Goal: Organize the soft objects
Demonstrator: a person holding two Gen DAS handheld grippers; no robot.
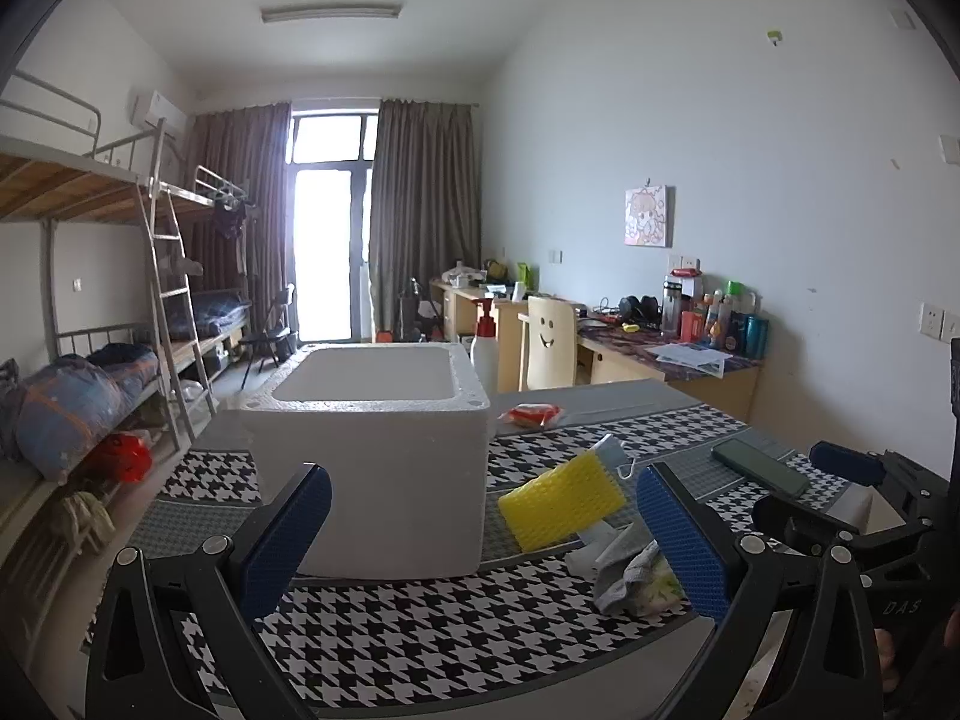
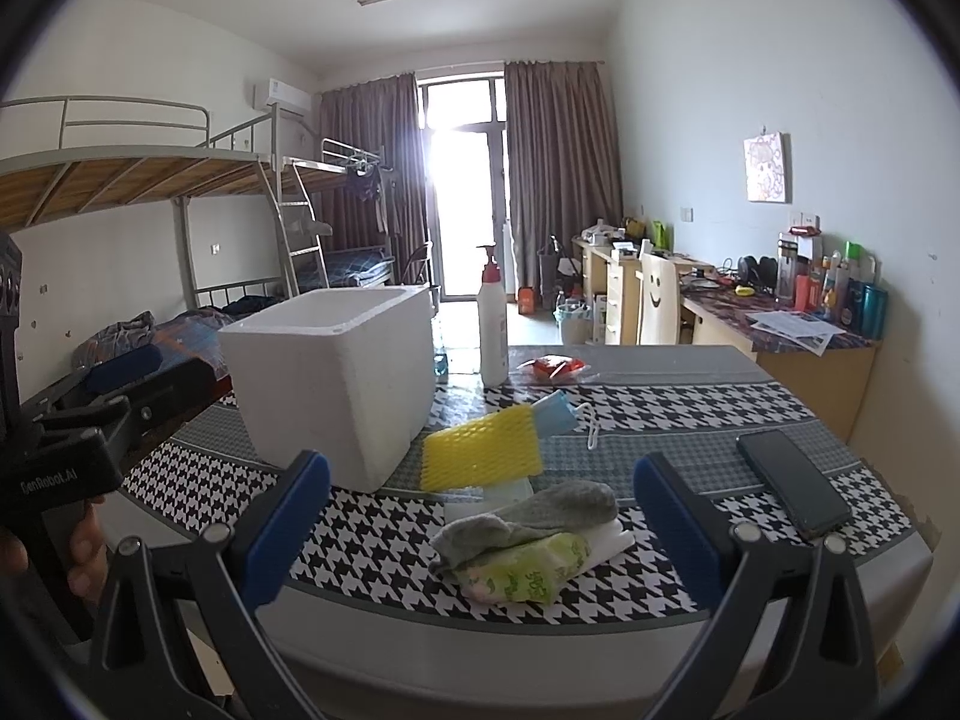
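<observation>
A white foam box (image 1: 384, 450) stands open on the houndstooth table (image 1: 420, 636); it also shows in the right wrist view (image 2: 336, 384). Right of it lie a yellow foam net (image 1: 561, 501) (image 2: 480, 450), a blue face mask (image 2: 555, 414), a grey sock (image 2: 540, 516) (image 1: 624, 576) and a green tissue pack (image 2: 528, 576). My left gripper (image 1: 480, 540) is open and empty before the box. My right gripper (image 2: 480, 528) is open and empty, just short of the sock and tissue pack.
A black phone (image 2: 792, 483) (image 1: 759, 465) lies at the table's right. A white pump bottle (image 2: 492, 330) and a red packet (image 2: 552, 367) stand behind the box. Bunk beds are at left, desks and a chair at right.
</observation>
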